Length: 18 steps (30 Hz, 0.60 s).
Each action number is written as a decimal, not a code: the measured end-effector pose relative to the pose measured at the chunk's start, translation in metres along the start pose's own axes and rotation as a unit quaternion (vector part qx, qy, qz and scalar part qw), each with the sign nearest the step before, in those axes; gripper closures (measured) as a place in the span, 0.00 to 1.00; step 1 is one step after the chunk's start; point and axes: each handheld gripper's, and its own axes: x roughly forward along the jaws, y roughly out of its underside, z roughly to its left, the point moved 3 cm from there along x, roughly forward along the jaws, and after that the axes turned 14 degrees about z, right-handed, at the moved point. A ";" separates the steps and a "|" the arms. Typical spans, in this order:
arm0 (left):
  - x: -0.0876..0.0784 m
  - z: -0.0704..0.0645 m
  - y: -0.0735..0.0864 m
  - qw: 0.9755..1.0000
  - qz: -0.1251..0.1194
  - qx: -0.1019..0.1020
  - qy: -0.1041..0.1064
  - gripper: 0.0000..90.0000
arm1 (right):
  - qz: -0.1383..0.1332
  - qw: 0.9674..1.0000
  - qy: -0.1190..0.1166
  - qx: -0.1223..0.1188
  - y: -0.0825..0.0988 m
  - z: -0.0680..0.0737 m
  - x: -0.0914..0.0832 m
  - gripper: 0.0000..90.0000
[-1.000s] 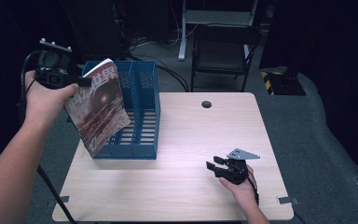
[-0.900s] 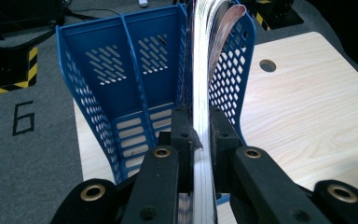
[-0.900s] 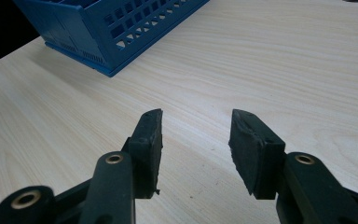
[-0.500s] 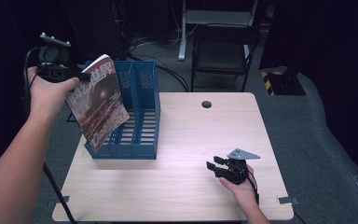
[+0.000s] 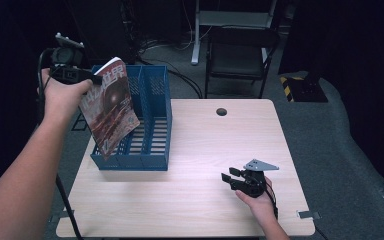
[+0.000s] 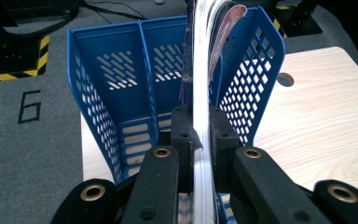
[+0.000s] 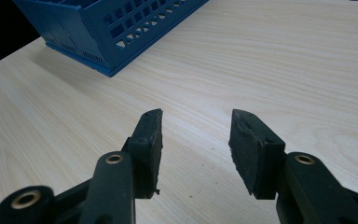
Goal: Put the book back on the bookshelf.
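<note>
Magazine: I have the magazine (image 5: pixel 111 106) pinched in my left gripper (image 5: pixel 86 77), hanging tilted over the left end of the blue file rack (image 5: pixel 152 125), its lower corner down near the rack's front left corner.
Grip point: my jaws clamp the magazine at its upper edge; in the left gripper view the page block (image 6: pixel 202 140) runs straight up between the two pads, pressed from both sides, with the cover curling away at the top.
Left gripper state: closed tight on the magazine, nothing else between the jaws.
Magazine versus rack: from the left gripper view I look along the pages into the rack's compartments; the magazine lines up roughly with the right-hand divider, but I cannot tell whether its lower edge is already inside a slot or just above the rim.
Rack: it stands on the left half of the wooden table (image 5: pixel 205 210), open top up, perforated walls, three slots side by side.
Right gripper: my right gripper (image 5: pixel 231 180) rests low over the table near the front right, well apart from the rack and the magazine.
Right gripper state: jaws parted with bare tabletop between the pads (image 7: pixel 151 135), holding nothing; the rack's corner (image 7: pixel 102 28) sits far ahead of them.
</note>
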 end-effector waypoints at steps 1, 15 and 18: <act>0.001 0.000 -0.001 1.000 -0.001 -0.002 0.000 0.93 | -0.001 1.000 -0.001 0.000 0.000 0.000 0.000 0.60; 0.009 -0.002 -0.012 1.000 -0.003 -0.019 -0.008 0.93 | -0.002 1.000 0.001 0.000 0.000 0.000 -0.001 0.60; 0.010 -0.004 -0.014 1.000 -0.003 -0.019 -0.011 0.93 | 0.000 1.000 0.001 0.000 0.000 0.000 -0.001 0.60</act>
